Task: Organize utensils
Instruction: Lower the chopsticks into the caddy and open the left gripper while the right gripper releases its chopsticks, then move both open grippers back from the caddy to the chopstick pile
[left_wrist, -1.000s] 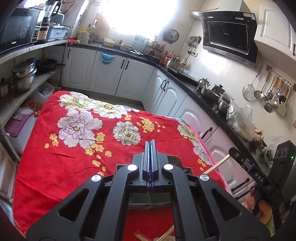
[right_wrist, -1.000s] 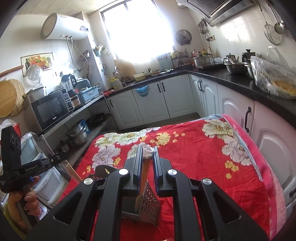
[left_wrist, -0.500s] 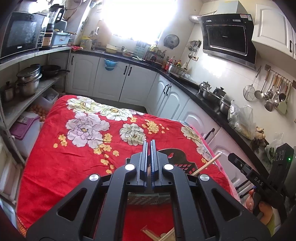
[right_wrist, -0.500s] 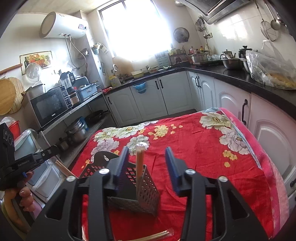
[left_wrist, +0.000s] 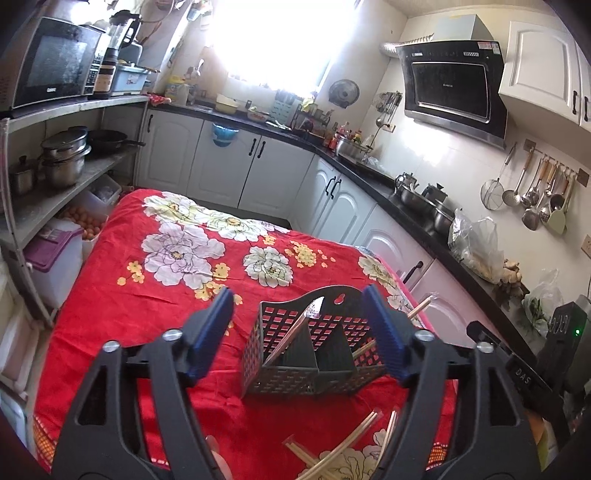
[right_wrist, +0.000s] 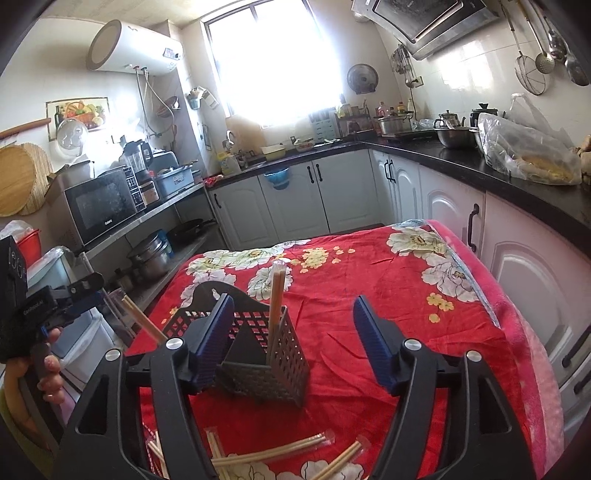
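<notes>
A dark perforated utensil holder (left_wrist: 314, 354) stands on the red floral cloth (left_wrist: 147, 295). It also shows in the right wrist view (right_wrist: 258, 354). A wrapped chopstick pair (left_wrist: 295, 328) leans in its left compartment, and another pair (right_wrist: 276, 299) stands in its right compartment. My left gripper (left_wrist: 299, 332) is open and empty, its fingers either side of the holder. My right gripper (right_wrist: 293, 332) is open and empty just above the holder. Several wrapped chopstick pairs (right_wrist: 273, 448) lie loose on the cloth in front; they also show in the left wrist view (left_wrist: 340, 446).
White cabinets with a black counter (right_wrist: 461, 162) run along the right and back. Shelves with a microwave (left_wrist: 51, 66) and pots (left_wrist: 62, 155) stand at the left. Storage boxes (left_wrist: 55, 254) sit beside the table's left edge.
Both grippers have opened and drawn back. The right one let go of a chopstick pair, which now stands in the holder. The left one let go of the pair now leaning in it.
</notes>
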